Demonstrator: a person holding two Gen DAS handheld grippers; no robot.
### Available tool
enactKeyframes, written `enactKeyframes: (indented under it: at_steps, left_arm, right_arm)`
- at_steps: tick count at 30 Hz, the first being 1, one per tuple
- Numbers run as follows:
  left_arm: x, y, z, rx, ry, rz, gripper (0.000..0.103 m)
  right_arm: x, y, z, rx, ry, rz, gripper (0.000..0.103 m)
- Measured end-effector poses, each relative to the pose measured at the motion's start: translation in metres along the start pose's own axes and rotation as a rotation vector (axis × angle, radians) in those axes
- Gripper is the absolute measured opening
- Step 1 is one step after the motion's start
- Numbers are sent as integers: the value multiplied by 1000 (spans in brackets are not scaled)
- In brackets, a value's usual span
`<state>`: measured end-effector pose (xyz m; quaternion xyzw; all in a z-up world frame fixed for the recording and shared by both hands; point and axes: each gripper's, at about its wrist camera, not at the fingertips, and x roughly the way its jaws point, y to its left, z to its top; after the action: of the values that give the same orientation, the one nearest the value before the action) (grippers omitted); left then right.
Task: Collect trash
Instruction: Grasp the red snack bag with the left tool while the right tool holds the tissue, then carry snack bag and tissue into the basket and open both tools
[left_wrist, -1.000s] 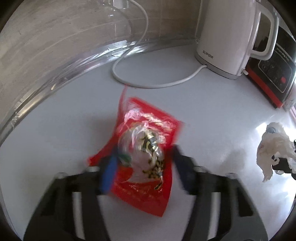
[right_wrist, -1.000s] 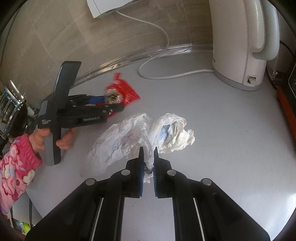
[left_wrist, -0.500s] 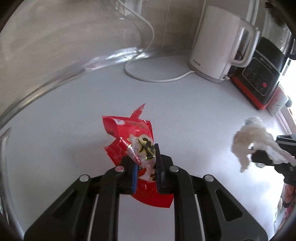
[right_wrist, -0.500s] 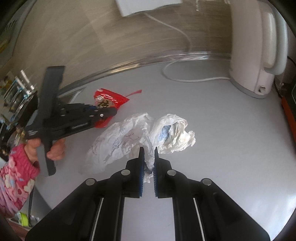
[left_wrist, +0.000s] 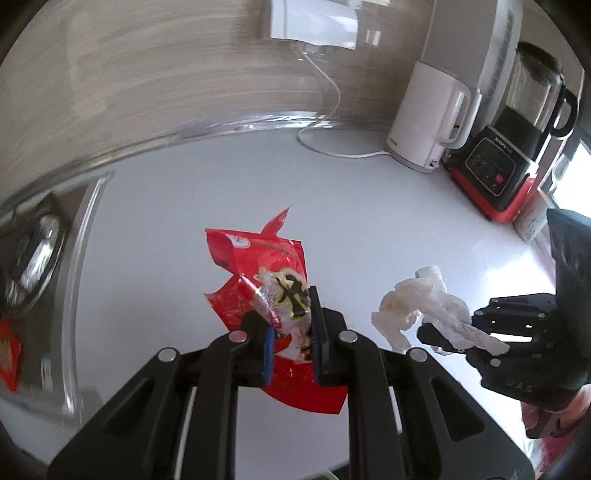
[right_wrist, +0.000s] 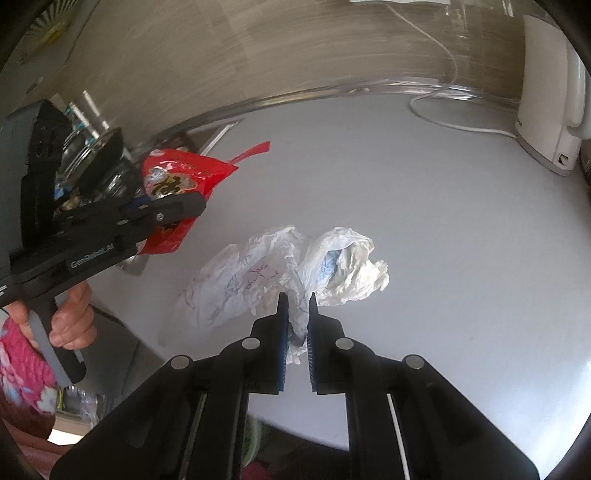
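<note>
Left wrist view has the red snack wrapper (left_wrist: 258, 273) sitting right between the fingers of the left gripper (left_wrist: 292, 332), which is clamped on its lower half with the rest sticking up above the white tabletop (left_wrist: 369, 206). Right wrist view shows the right gripper (right_wrist: 295, 325) nearly closed, pinching the crumpled white plastic bag (right_wrist: 295, 266), which spreads out ahead of it.

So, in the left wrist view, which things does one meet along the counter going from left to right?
Red snack wrapper → crumpled white paper held by the right gripper; further back, white kettle → black and red blender.
</note>
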<state>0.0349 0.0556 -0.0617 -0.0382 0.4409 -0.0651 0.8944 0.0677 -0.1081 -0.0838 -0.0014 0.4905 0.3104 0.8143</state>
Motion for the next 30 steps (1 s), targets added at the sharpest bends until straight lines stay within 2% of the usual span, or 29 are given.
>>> enactKeyframes:
  at_steps: [15, 21, 25, 28, 30]
  left_arm:
    - [-64, 7, -110, -101, 13, 71, 15]
    - [-65, 17, -187, -78, 131, 72, 15]
    - [-51, 22, -241, -67, 228, 56, 15]
    - [-32, 28, -269, -91, 293, 51, 15]
    - [-21, 33, -279, -112, 325, 39, 21]
  right_arm:
    - [-27, 62, -62, -101, 81, 32, 12]
    - [-23, 86, -90, -136, 142, 63, 12]
    - [-21, 98, -104, -152, 169, 80, 12]
    - [-19, 106, -109, -173, 182, 89, 12]
    - [-18, 111, -111, -184, 186, 92, 12]
